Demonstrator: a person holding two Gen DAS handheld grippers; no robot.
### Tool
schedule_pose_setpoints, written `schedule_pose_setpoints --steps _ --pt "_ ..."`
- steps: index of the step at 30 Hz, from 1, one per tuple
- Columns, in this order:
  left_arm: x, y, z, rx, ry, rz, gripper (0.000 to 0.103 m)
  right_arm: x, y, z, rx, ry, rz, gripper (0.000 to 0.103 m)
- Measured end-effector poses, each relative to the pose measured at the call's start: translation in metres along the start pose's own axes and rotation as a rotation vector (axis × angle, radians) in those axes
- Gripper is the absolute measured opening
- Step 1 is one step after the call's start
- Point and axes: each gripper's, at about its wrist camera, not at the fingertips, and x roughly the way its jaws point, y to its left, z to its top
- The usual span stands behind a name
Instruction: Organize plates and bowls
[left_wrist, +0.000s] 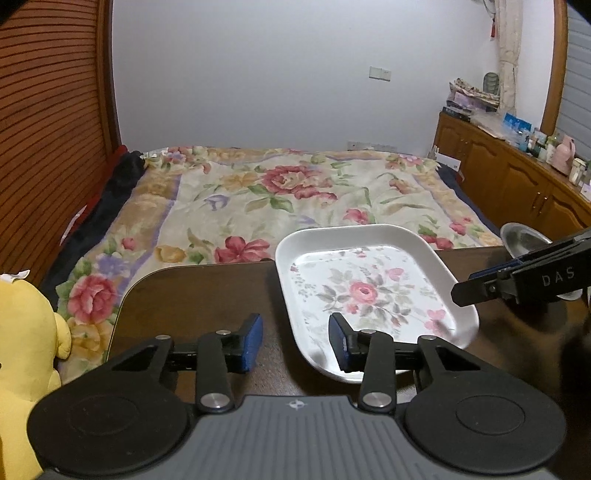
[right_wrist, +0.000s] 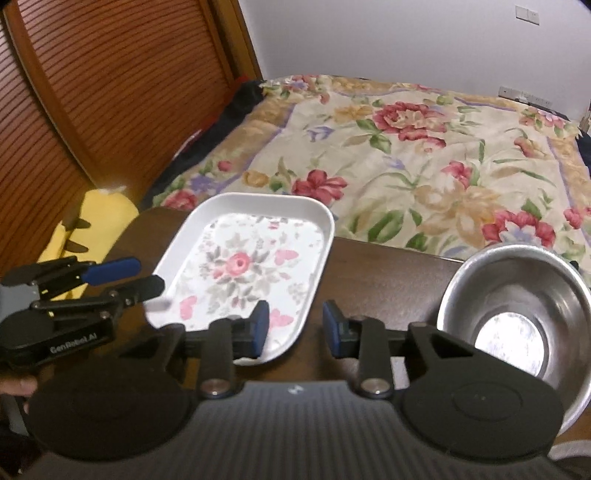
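black left gripper (left_wrist: 295, 341), blue pads, silver pivot screws, ribbed grey body, matching right gripper (right_wrist: 295, 328)

The shiny round steel bowl (right_wrist: 517, 317) is cut off by the right edge in the right wrist view, and in the left wrist view only a sliver of its rim (left_wrist: 522, 236) shows behind the black right gripper (left_wrist: 476, 286), whose body runs out of the picture. The near corner of the white rectangular plate with a pink rose pattern (left_wrist: 373, 291) is smeared with blur and partly hidden behind a blue-padded fingertip (left_wrist: 338, 341). The yellow plush toy (left_wrist: 26, 343) is cropped by the left edge, and the small bottles and jars on the brown wooden cabinet (left_wrist: 517, 177) are too small to tell apart.
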Motion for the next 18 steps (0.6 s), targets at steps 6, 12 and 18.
schedule_pose_setpoints --steps 6,12,18 --pt "0.009 0.002 0.001 -0.017 0.017 -0.010 0.031 0.009 -0.008 0.005 0.033 0.025 0.010 0.027" --pt "0.015 0.003 -0.003 -0.024 0.035 -0.007 0.023 0.015 -0.007 0.004 0.039 0.043 0.024 0.011" --pt "0.018 0.006 -0.002 -0.045 0.040 -0.010 0.022 0.019 -0.008 0.005 0.041 0.044 0.025 0.011"
